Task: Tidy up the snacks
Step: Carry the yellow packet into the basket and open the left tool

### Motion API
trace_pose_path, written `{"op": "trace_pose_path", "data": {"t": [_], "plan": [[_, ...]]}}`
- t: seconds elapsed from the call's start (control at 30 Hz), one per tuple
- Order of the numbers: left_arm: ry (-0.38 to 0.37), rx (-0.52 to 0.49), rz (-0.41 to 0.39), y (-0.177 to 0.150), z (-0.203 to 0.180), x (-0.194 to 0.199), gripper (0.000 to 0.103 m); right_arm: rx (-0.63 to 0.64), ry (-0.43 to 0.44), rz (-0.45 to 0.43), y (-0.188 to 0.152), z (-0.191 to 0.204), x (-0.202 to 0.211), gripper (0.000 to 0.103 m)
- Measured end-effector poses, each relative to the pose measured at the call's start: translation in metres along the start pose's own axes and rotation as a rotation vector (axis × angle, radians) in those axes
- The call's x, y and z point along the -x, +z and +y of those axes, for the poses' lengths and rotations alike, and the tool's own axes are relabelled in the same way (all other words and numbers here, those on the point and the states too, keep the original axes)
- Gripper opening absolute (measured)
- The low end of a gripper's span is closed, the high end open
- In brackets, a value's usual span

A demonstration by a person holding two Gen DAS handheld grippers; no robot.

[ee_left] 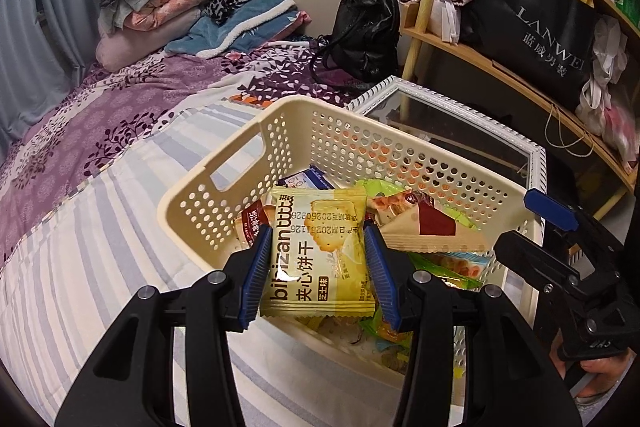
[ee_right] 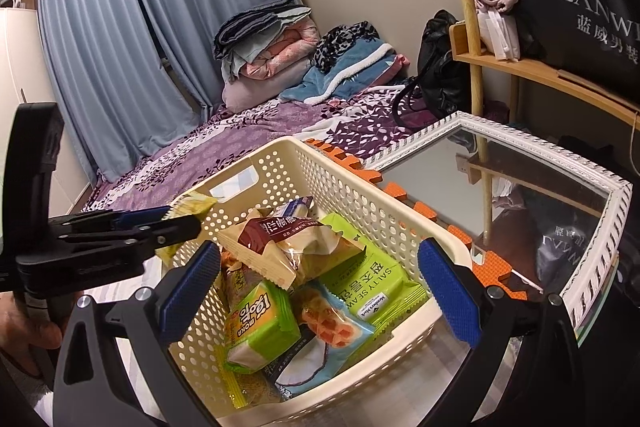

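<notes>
Yellow biscuit packet held over the cream basket, ready to join the other snacks.

The left gripper (ee_left: 316,267) is clamped on the yellow biscuit packet (ee_left: 318,251), just above the near-left wall of the basket (ee_left: 240,143) on the bed. The packet looks light, crinkly and slippery, its biscuits probably fragile, so holding its side edges gently suits it. The right gripper (ee_right: 320,291), jaws apart and empty, hovers over the basket's near end.

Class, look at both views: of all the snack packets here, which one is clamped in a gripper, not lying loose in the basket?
The yellow biscuit packet, pinched between the left gripper pads at the basket rim; the rest lie loose inside.
</notes>
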State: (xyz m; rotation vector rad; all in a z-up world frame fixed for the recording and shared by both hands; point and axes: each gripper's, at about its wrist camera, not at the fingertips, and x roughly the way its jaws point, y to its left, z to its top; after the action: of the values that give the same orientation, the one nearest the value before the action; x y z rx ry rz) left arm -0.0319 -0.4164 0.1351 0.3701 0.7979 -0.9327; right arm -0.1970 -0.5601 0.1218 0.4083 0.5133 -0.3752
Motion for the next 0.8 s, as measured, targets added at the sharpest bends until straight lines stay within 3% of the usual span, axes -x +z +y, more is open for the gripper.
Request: {"op": "trace_pose_path", "data": {"t": [0.67, 0.73, 0.8], "plan": [[0.003, -0.022, 0.036, 0.002, -0.004, -0.019, 0.049, 0.014, 0.000, 0.007, 0.001, 0.003, -0.004, 0.098], [0.016, -0.020, 0.034, 0.002, -0.004, -0.020, 0.068, 0.014, 0.000, 0.006, 0.001, 0.003, -0.004, 0.098], [0.022, -0.021, 0.021, 0.002, -0.004, -0.018, 0.072, 0.014, -0.001, 0.006, 0.000, 0.003, -0.004, 0.098]]}}
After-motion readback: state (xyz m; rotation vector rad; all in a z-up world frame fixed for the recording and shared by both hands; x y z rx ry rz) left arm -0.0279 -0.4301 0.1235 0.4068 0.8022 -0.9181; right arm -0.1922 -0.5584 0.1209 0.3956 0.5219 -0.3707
